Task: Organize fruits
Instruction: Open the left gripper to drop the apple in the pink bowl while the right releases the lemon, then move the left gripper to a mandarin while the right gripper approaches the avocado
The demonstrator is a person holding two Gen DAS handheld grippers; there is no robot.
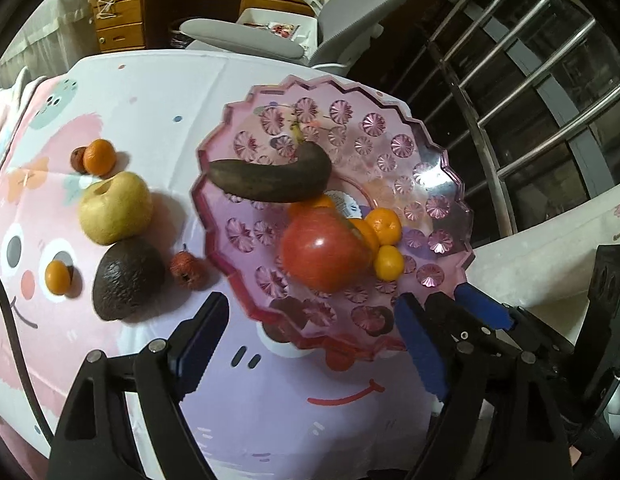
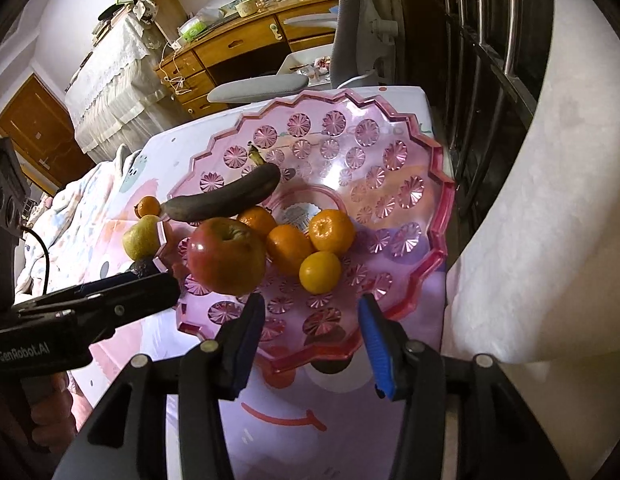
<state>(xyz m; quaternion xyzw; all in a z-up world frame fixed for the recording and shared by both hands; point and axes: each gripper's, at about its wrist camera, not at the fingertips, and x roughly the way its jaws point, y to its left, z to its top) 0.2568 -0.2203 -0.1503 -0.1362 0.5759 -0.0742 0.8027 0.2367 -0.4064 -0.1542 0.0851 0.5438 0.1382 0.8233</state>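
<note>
A pink plastic fruit plate (image 1: 438, 184) (image 2: 410, 152) holds a dark overripe banana (image 1: 270, 178) (image 2: 226, 198), a red apple (image 1: 324, 252) (image 2: 226, 256) and several small oranges (image 1: 384, 226) (image 2: 332, 230). Left of it on the cloth lie a yellow pear (image 1: 114, 208) (image 2: 142, 236), a dark avocado (image 1: 128, 278), two small oranges (image 1: 100, 156) (image 1: 57, 277) and a small red fruit (image 1: 187, 269). My left gripper (image 1: 310, 340) is open and empty just before the plate's near rim. My right gripper (image 2: 310, 344) is open and empty at the plate's near edge; it also shows in the left wrist view (image 1: 466, 304).
The table wears a pink cartoon cloth (image 1: 246, 400). A grey chair (image 1: 246, 40) and a wooden desk (image 1: 122, 12) stand behind it. A metal window grille (image 1: 530, 80) is at the right. A white curtain or wall (image 2: 550, 240) stands close on the right.
</note>
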